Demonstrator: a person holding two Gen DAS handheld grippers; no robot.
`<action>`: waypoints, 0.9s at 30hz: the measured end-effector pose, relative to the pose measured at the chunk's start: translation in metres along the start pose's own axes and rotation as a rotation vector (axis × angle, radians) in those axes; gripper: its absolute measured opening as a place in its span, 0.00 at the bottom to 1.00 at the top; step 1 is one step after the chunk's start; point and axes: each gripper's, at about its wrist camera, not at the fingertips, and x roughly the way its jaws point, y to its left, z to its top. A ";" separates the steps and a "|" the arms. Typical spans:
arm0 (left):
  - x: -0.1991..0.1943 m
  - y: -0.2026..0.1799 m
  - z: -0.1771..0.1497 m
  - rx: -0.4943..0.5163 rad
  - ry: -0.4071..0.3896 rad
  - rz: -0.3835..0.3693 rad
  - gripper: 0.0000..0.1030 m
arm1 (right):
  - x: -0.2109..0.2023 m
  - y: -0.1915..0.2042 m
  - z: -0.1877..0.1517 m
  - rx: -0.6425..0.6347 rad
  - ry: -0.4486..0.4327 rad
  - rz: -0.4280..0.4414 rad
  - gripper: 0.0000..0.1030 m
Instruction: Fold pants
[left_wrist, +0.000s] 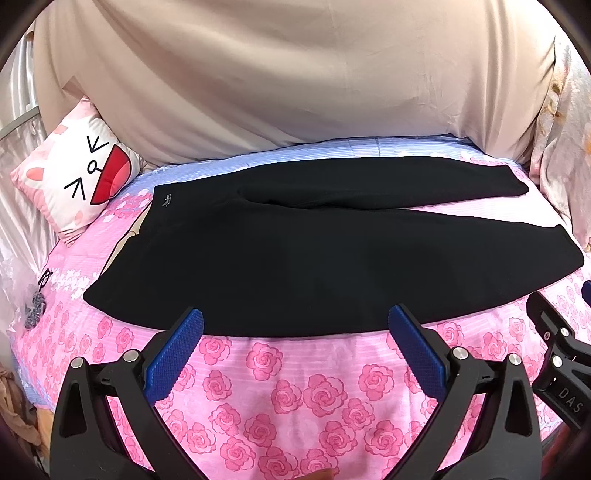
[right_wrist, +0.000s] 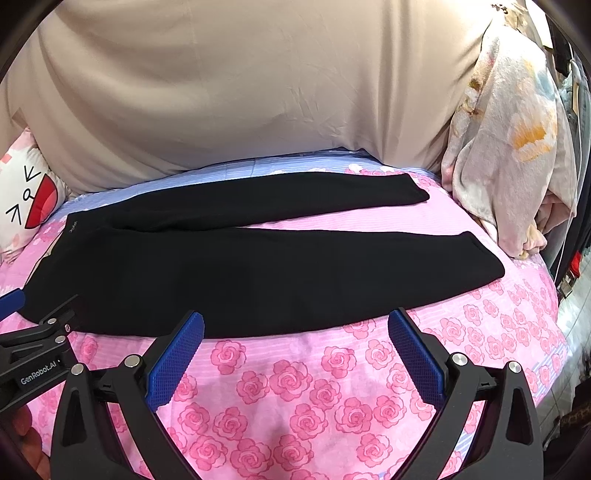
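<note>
Black pants (left_wrist: 295, 258) lie flat on the pink rose bedspread (left_wrist: 280, 398), waistband to the left, both legs stretched to the right with a gap between them. They also show in the right wrist view (right_wrist: 258, 273). My left gripper (left_wrist: 295, 325) is open and empty, its blue pads just over the near edge of the pants. My right gripper (right_wrist: 295, 325) is open and empty at the near edge of the near leg. The right gripper's body shows at the left view's right edge (left_wrist: 557, 354); the left gripper's body shows at the right view's left edge (right_wrist: 33, 354).
A cat-face pillow (left_wrist: 81, 181) leans at the back left. A beige sheet (left_wrist: 295, 81) hangs behind the bed. A bundled floral blanket (right_wrist: 509, 155) sits at the back right. The bed's right edge drops to the floor (right_wrist: 569, 332).
</note>
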 end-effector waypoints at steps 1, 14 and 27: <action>0.001 0.000 0.000 0.000 0.001 0.004 0.96 | 0.000 0.000 0.000 -0.001 0.001 0.000 0.95; 0.017 0.005 0.011 -0.002 0.019 0.007 0.96 | 0.017 -0.002 0.010 0.002 0.014 0.004 0.95; 0.033 0.004 0.017 0.005 0.031 0.019 0.96 | 0.030 0.001 0.015 0.009 0.028 -0.005 0.95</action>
